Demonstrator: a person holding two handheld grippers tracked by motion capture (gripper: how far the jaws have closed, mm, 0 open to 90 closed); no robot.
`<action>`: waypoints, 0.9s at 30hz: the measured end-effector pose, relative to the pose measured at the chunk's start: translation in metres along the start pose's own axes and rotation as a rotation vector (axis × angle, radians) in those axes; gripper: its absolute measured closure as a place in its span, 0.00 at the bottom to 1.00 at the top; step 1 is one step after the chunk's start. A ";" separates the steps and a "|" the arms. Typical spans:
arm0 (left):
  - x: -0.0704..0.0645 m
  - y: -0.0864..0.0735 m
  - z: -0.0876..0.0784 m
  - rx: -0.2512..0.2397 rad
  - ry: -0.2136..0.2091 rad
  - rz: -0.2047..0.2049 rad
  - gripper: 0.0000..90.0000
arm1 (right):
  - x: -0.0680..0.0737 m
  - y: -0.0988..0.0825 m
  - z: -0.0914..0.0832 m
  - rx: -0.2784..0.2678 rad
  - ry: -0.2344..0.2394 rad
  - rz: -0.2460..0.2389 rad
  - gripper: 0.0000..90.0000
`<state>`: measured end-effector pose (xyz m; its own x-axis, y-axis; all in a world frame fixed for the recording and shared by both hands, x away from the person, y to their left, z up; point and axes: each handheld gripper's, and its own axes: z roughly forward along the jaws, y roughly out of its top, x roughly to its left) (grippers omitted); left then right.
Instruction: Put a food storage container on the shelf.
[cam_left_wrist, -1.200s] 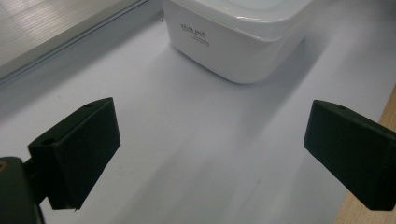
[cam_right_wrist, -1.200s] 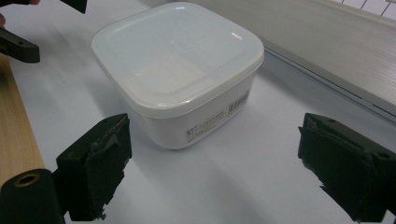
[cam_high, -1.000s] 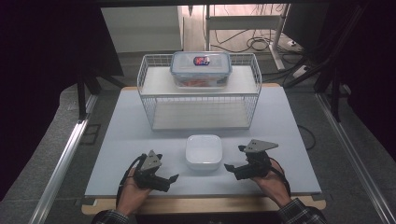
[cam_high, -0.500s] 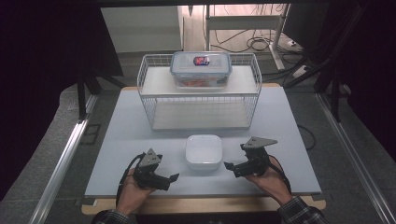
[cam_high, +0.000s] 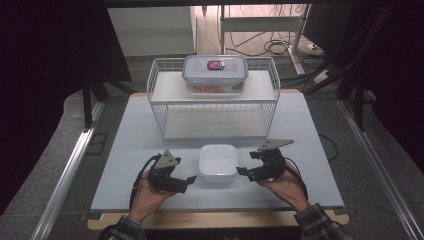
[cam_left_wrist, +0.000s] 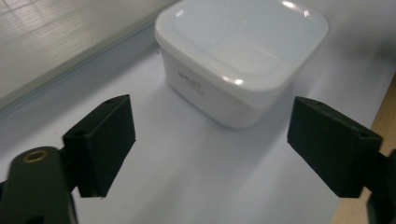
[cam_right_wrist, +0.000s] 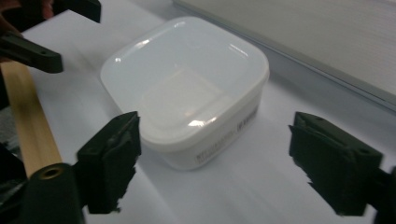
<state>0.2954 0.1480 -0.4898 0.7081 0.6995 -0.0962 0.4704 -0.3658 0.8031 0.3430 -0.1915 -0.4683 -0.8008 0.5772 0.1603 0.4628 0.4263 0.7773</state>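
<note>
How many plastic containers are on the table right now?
2: a white container between the grippers at the near edge, and a clear blue-rimmed container on top of the wire rack.

box (cam_high: 218, 162) before rack (cam_high: 215, 107), container (cam_high: 215, 74) on rack

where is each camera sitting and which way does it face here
High view: above the person's side, looking forward and down at the table; both hands, left gripper and right gripper show.
Left gripper view: rides the left gripper, facing the white container.
Right gripper view: rides the right gripper, facing the container, the other gripper beyond.
All three share the container.
</note>
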 end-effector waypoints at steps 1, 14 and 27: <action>0.003 0.004 0.002 -0.011 -0.013 -0.016 0.19 | -0.002 0.003 0.002 -0.003 0.012 0.010 0.24; 0.014 0.030 0.057 0.092 -0.142 -0.123 0.14 | -0.015 0.013 0.039 0.100 0.052 0.056 0.30; 0.015 0.019 0.038 0.092 -0.221 -0.230 0.50 | -0.012 0.011 0.031 0.139 0.099 0.185 0.55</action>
<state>0.3352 0.1284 -0.4985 0.6704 0.6236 -0.4021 0.6696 -0.2749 0.6900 0.3696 -0.1719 -0.4806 -0.7280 0.5858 0.3562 0.6470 0.4154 0.6394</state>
